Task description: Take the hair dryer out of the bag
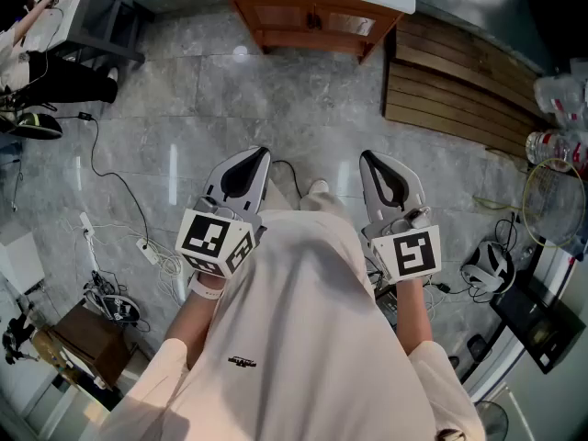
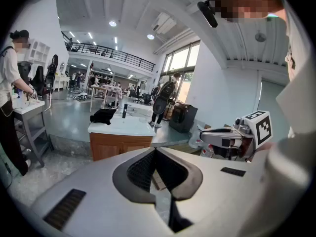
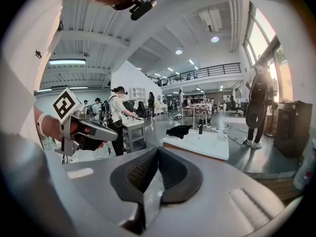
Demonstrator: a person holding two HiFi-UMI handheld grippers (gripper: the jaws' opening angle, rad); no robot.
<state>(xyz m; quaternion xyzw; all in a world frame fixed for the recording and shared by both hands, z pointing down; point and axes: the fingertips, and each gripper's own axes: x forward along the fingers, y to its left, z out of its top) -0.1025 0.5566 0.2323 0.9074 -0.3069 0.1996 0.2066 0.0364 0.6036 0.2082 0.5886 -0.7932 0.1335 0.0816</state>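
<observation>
The left gripper [image 1: 258,154] and right gripper [image 1: 369,159] were closed, empty. Something dark, perhaps the bag [image 2: 102,116], lay at the worktop's [image 2: 129,127] left edge.

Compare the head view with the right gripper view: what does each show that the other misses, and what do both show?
Only the head view: the wooden slatted platform and a white power strip. Only the right gripper view: a black soft item lying on the white-topped wooden cabinet, and an upper gallery with a railing. Both: that cabinet, the left gripper, and the right gripper with its fingers shut and empty.
</observation>
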